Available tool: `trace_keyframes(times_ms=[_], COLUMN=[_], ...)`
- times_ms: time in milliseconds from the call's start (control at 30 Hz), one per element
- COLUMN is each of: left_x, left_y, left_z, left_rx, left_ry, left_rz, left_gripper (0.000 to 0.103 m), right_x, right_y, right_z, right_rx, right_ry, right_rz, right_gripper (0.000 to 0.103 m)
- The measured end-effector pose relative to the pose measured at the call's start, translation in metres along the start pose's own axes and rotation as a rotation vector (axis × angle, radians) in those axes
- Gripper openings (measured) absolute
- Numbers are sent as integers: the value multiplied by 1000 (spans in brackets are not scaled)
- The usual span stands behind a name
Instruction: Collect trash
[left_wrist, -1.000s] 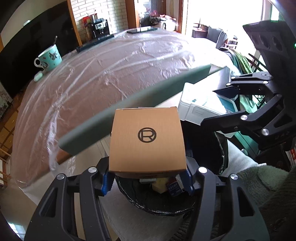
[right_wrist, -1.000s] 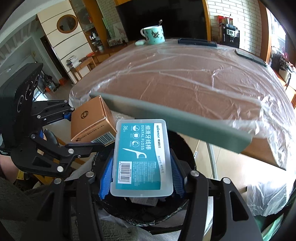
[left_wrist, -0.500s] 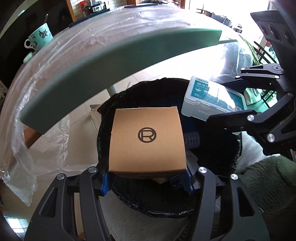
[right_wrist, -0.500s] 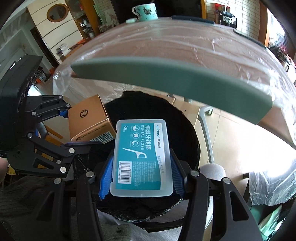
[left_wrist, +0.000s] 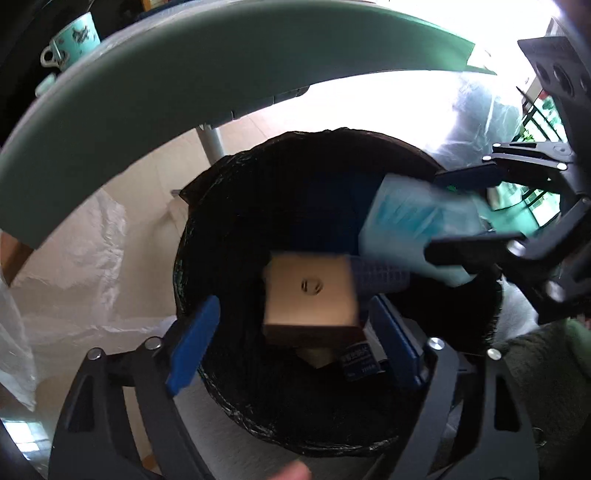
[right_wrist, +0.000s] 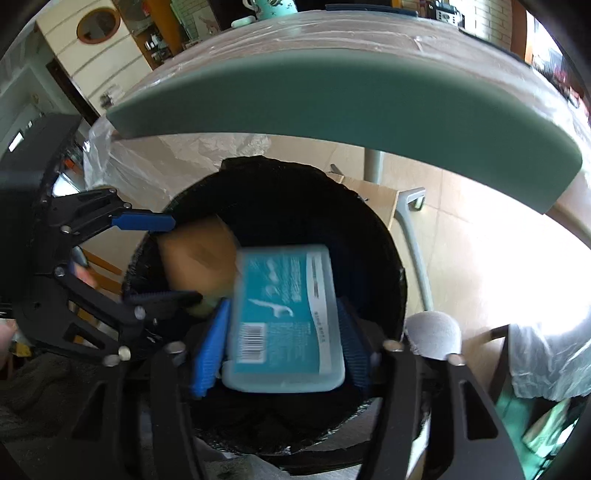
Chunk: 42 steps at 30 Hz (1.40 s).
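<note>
Over the bin (left_wrist: 229, 391), just off the edge of the bench (right_wrist: 351, 96), both claws hang so whatever drops goes straight into the black liner. Left claw (left_wrist: 291, 343): blue pads spread wide, touching nothing. The cardboard box (left_wrist: 312, 295) sits between and beyond them, blurred, clear of both pads, so I judge it is dropping into the bin onto trash already there, including a dark blue packet (left_wrist: 360, 360). From the right camera the same box (right_wrist: 199, 262) shows as a tan smear inside the rim, beside the left claw (right_wrist: 159, 258).

Right claw (right_wrist: 280, 339): pads also apart. The floss box (right_wrist: 288, 321) lies tilted between them, blurred; there is a gap on the left side, while the right pad is partly hidden behind it. Looks let go, slipping out, but I can't tell if it still touches that pad. In the left view the floss box (left_wrist: 417, 229) is a pale blue blur at the bin's far rim by the right claw (left_wrist: 469, 210).

Both items are over or inside the bin; release step looks about finished. Cup (left_wrist: 72, 38) on the bench untouched.
</note>
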<state>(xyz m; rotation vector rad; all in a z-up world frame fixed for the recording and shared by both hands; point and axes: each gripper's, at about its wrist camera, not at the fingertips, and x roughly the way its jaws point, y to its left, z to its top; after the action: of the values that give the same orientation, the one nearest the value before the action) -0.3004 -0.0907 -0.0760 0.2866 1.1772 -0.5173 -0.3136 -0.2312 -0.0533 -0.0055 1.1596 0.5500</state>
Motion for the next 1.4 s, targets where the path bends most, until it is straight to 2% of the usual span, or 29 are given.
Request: trace_keyframes(times_ms=[67,167,233,300,333,367,433,467,600,633,700,733,833,900,967,1067,1233,1400], left_x=[-5,-31,-70,-105,-122,-144,-161,-160,-127,-117,-95,-83,-58,-47,-36,-22,-9,-11], left_y=[2,4,9,19,26,40,65,75,138,153,183,197,220,222,227,233,236,238], left_z=[0,2,12,24,33,46,70,82,141,152,171,181,195,206,214,222,224,220], left_rx=[-6,-6,-24,-42,-55,-87,-146,-165,-278,-302,-383,-419,-463,-470,-462,-467,-487,-501], left_ry=[4,-20,-109,-208,-270,-368,-487,-497,-461,-440,-397,-383,-338,-318,-301,-276,-244,-240], left_rz=[-22,-39,-117,-122,-110,-76,40,91,204,228,196,203,220,230,278,296,318,323], left_gripper=[84,84,84,85,93,102,102,102,102,102,101,101,101,101,101,101,101,102], right_x=[-9,-44,-75,-106,-121,-129,-136,-133,-99,-90,-72,-64,-49,-39,-32,-32,-27,-29], right_y=[-1,4,5,-2,-13,-23,-54,-70,-134,-148,-174,-184,-208,-222,-231,-241,-239,-237], right_z=[1,8,19,38,53,65,103,123,186,197,216,224,239,244,244,243,245,244], right_rx=[7,-21,-50,-51,-25,1,76,98,177,199,224,237,289,314,325,325,305,310], right_ry=[-13,-77,-159,-263,-322,-359,-401,-416,-387,-366,-320,-304,-284,-260,-242,-252,-220,-221], right_rz=[23,55,76,51,28,8,-74,-114,-318,-323,-336,-362,-367,-391,-416,-445,-493,-496], right_gripper=[81,81,81,94,99,99,99,99,99,99,99,99,99,99,99,99,99,99])
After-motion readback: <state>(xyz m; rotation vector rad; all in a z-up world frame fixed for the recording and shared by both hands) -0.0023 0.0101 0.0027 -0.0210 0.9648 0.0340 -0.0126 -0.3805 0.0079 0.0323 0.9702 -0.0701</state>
